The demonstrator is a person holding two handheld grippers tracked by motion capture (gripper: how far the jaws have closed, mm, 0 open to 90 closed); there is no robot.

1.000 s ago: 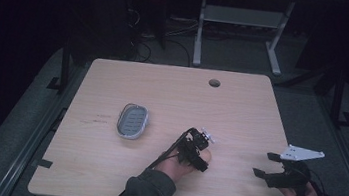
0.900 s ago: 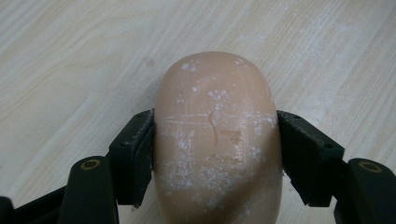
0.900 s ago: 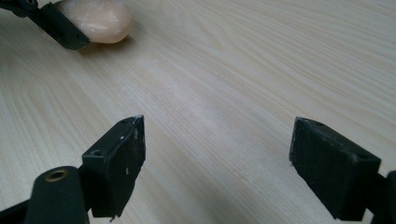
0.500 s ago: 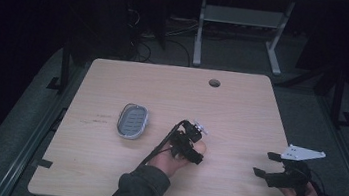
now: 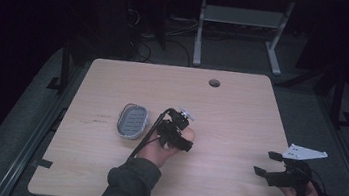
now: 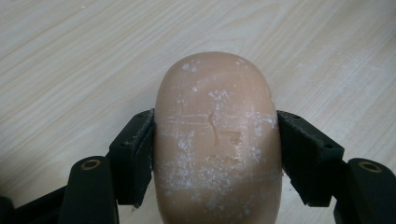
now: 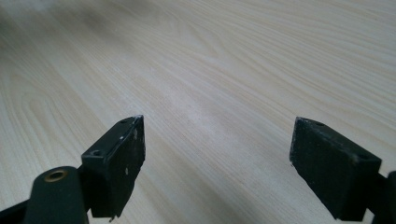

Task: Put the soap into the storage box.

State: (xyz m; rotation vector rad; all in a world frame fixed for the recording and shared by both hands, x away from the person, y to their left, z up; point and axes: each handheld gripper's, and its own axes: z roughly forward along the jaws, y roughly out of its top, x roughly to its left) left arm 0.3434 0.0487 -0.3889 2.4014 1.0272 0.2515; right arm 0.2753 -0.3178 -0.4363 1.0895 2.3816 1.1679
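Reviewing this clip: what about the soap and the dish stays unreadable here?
- Soap bar: near end cut off by the bottom edge, left gripper view.
- Soap dish: too small and dim in the high view to see whether it is wet.
- Whether the soap touches the table: unclear.

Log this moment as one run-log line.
left gripper: shut on soap bar | right gripper: open, nothing held, over table | soap dish: empty, left of soap bar

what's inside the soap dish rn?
The grey oval soap dish shows just its ribbed floor, nothing in it. The tan oval soap bar sits clamped in the left gripper, beside the dish. Under the dish is hidden.
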